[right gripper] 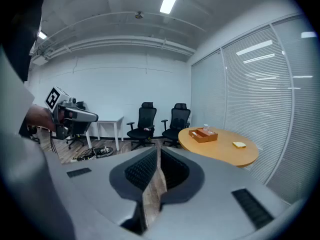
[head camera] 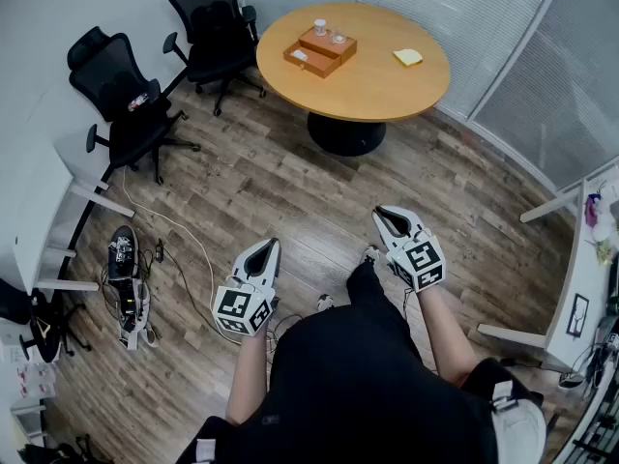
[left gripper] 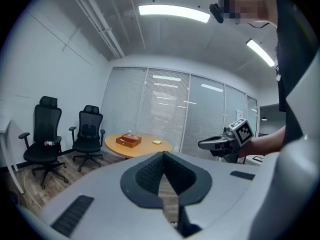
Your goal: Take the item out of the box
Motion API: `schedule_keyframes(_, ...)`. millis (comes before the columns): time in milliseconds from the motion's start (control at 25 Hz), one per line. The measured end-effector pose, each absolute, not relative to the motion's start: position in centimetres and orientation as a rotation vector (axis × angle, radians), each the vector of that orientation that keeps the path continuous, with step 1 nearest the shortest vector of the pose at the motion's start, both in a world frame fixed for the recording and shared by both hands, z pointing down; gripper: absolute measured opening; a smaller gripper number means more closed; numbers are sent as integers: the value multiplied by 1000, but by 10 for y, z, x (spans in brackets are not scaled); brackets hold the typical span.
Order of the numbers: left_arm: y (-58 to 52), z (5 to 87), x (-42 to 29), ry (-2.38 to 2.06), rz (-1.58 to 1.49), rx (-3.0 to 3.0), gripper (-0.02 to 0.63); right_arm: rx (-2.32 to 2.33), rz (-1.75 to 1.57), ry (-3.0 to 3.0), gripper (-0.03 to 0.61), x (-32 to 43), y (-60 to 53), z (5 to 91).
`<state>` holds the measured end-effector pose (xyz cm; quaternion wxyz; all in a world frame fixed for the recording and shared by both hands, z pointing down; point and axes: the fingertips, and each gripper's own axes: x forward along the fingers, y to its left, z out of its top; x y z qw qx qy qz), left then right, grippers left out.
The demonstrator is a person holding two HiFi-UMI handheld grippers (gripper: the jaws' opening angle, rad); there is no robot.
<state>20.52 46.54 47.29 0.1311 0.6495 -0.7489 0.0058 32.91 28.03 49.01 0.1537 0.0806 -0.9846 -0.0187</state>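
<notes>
Located wooden box [head camera: 320,51] on round bench [head camera: 387,90], well apart from both grippers. Found left gripper [head camera: 265,249] jaws pressed together, holding nothing; same for right gripper [head camera: 389,217]. Cannot make out the item inside at this range. Judged likely small, light, rigid. Recommend pinching gently across its narrow sides, bracing the smooth box against sliding.

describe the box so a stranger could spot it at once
Find the round wooden table beside the two black office chairs. The box sits on its chair-side half: a reddish-brown wooden box, bigger and darker than the small yellow item lying apart from it on the tabletop.
</notes>
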Motion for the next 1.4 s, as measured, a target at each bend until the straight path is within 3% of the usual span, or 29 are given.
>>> schedule_keyframes(1400,440,489,178,-2138,-9,1834,6,97,91,-2856,6,281,263,505)
